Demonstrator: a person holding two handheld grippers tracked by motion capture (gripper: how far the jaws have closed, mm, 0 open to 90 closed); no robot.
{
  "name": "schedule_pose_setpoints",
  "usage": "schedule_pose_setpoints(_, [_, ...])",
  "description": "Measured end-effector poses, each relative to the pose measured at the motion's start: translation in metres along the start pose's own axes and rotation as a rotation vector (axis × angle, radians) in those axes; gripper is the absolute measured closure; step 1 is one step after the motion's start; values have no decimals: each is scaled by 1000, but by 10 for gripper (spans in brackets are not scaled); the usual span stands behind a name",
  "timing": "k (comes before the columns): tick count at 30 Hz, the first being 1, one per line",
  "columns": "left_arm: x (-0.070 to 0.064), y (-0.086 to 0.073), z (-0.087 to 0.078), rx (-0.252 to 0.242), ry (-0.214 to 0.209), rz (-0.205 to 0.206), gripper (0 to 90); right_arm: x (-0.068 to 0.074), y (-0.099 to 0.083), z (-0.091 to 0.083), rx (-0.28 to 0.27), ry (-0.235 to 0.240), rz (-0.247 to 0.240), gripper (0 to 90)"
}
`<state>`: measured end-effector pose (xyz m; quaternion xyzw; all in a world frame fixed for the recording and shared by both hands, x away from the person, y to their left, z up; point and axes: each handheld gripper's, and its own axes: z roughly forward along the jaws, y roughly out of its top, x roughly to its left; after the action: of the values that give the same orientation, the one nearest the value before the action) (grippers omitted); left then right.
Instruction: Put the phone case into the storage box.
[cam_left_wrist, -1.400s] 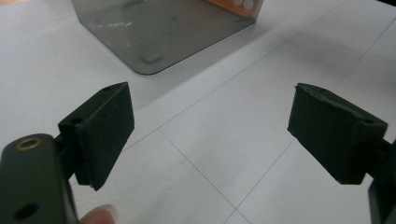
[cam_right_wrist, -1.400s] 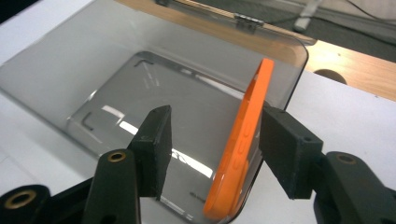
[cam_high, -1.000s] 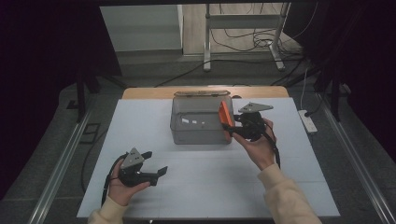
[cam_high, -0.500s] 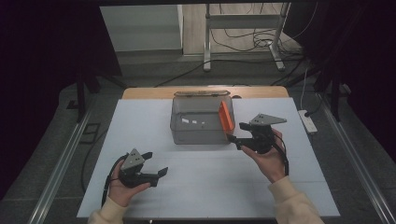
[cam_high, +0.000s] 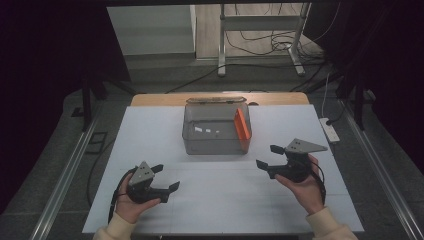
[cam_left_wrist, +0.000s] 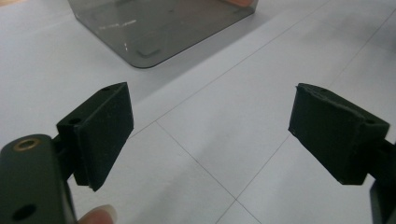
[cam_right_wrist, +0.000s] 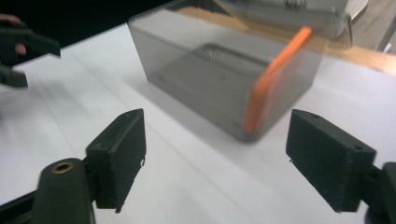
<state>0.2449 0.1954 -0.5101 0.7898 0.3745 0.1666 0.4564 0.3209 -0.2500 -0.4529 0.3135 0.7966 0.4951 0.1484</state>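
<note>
A grey see-through plastic box (cam_high: 215, 131) stands in the middle of the white table (cam_high: 150, 130), with an orange flat piece (cam_high: 242, 129) leaning inside its right wall. In the right gripper view the box (cam_right_wrist: 219, 74) and the orange piece (cam_right_wrist: 273, 77) lie ahead, apart from the jaws. My right gripper (cam_high: 266, 158) is open and empty, held to the right of the box and nearer the front. My left gripper (cam_high: 165, 177) is open and empty too, low over the table's front left. The box's corner (cam_left_wrist: 154, 32) shows far ahead in the left gripper view.
A wooden strip (cam_high: 165, 99) borders the table's far edge, with a long clear object (cam_high: 216, 100) lying just behind the box. A white power strip (cam_high: 330, 131) lies on the floor at the right. Metal rails (cam_high: 65, 170) run along both table sides.
My right gripper has drawn back from the box's right side toward the front right of the table, leaving the orange piece in the box. The left gripper has stayed put.
</note>
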Motion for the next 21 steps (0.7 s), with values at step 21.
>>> schedule_pose_setpoints(21, [2, -3, 3, 7, 4, 8, 138, -18, -63, -26, 24, -20, 86, 173])
